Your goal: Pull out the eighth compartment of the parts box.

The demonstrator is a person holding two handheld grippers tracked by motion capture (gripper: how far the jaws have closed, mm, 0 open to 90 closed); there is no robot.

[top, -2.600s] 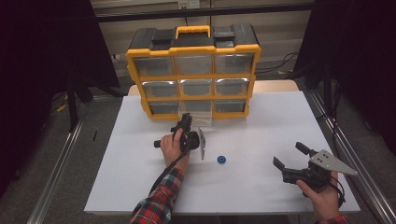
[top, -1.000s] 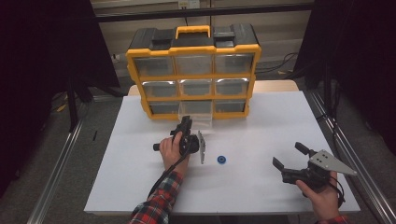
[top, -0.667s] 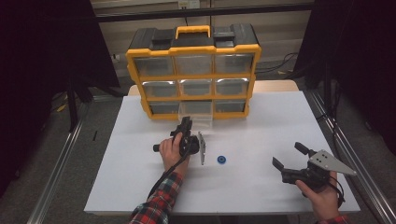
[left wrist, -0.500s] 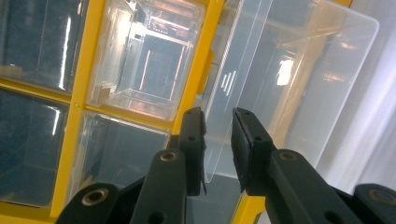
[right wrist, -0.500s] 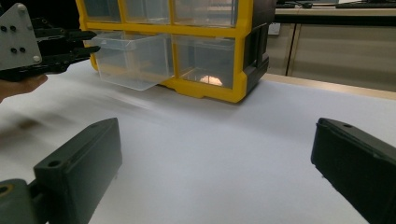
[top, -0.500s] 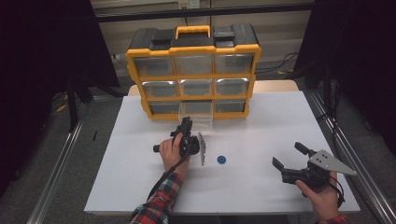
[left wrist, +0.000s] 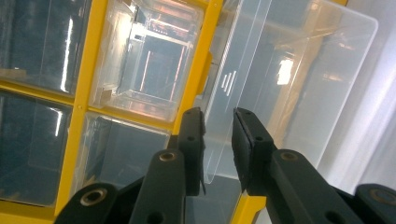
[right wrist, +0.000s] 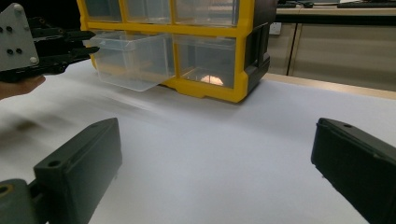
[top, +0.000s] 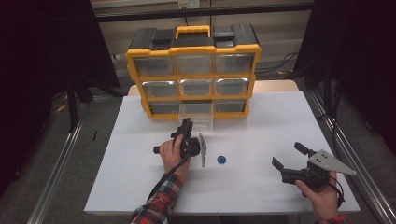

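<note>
Right now you are holding the left gripper (top: 187, 126) at the near edge of the clear plastic drawer (top: 196, 116), which is sitting partly pulled out of the bottom row, middle slot, of the yellow and black organizer case (top: 194, 70) at the far side of the white table (top: 261, 126). In the left gripper view the two jaws are standing one on each side of the drawer's thin front wall (left wrist: 233, 88), nearly closed around it, though you cannot tell whether the pads are actually pressing on the plastic. Your right gripper (top: 292, 157) is resting near the right front corner of the table, well apart from the case, its jaws spread wide with nothing between them. A small blue ring-shaped part (top: 222, 160) is lying on the table between your two hands, just right of the left gripper.
</note>
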